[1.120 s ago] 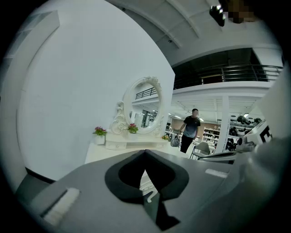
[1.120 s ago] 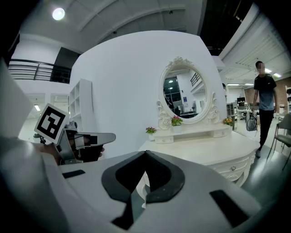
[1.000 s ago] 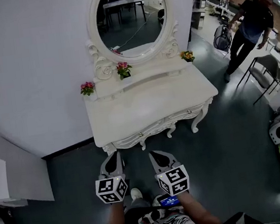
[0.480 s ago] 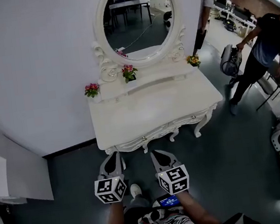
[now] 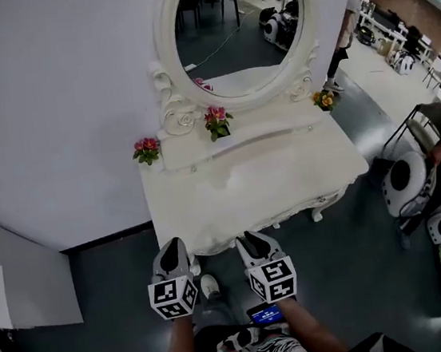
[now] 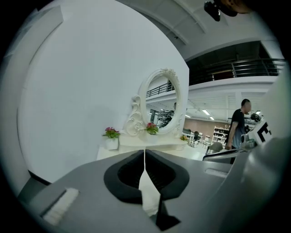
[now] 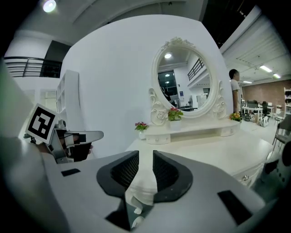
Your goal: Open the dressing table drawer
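Both grippers now sit closer to the table [image 5: 253,179], tips at its front edge, and the bystanders at right have shifted. Left gripper [image 5: 172,248] has its jaws pressed together on nothing; right gripper [image 5: 253,242] is opening its jaws, nothing between them. Under the table's front edge, toward the right corner, lies the drawer [image 7: 254,172]; its small knob [image 7: 246,177] is the place to pinch. It probably slides lightly, though the knob looks slippery. Flowers [image 5: 216,119] line the back edge below the mirror [image 5: 236,16]
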`<state>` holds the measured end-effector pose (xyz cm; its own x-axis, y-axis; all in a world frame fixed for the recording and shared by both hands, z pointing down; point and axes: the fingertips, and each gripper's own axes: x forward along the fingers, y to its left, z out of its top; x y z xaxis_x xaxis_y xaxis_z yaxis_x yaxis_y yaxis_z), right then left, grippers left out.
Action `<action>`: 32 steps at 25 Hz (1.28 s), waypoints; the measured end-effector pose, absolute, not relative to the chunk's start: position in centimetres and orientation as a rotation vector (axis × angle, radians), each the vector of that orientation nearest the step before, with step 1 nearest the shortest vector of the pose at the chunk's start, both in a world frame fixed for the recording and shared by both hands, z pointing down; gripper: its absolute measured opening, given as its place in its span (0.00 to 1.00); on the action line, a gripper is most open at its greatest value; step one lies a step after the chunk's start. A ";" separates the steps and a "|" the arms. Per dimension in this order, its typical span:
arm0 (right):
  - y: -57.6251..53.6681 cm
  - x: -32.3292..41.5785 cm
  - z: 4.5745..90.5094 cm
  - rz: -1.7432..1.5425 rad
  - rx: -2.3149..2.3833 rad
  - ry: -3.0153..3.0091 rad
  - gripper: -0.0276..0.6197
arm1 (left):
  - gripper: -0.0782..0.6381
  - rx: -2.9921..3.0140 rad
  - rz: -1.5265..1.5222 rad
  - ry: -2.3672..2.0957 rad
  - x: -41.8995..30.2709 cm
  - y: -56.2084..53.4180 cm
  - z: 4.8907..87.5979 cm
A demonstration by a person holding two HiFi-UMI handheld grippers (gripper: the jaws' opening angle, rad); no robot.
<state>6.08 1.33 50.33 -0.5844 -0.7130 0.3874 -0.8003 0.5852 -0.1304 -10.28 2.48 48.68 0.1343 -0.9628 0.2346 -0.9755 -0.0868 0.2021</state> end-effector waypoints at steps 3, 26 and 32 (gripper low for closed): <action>-3.9 3.4 51.5 0.429 1.254 -2.481 0.19 | 0.12 2.112 0.097 -1.863 -13.2 -3.0 50.0; -21.5 -5.8 57.1 0.409 1.246 -2.304 0.21 | 0.11 2.170 0.211 -1.601 -17.8 -21.1 56.6; -22.9 -6.7 58.9 0.433 1.215 -2.304 0.21 | 0.11 2.160 0.263 -1.593 -17.7 -22.1 58.1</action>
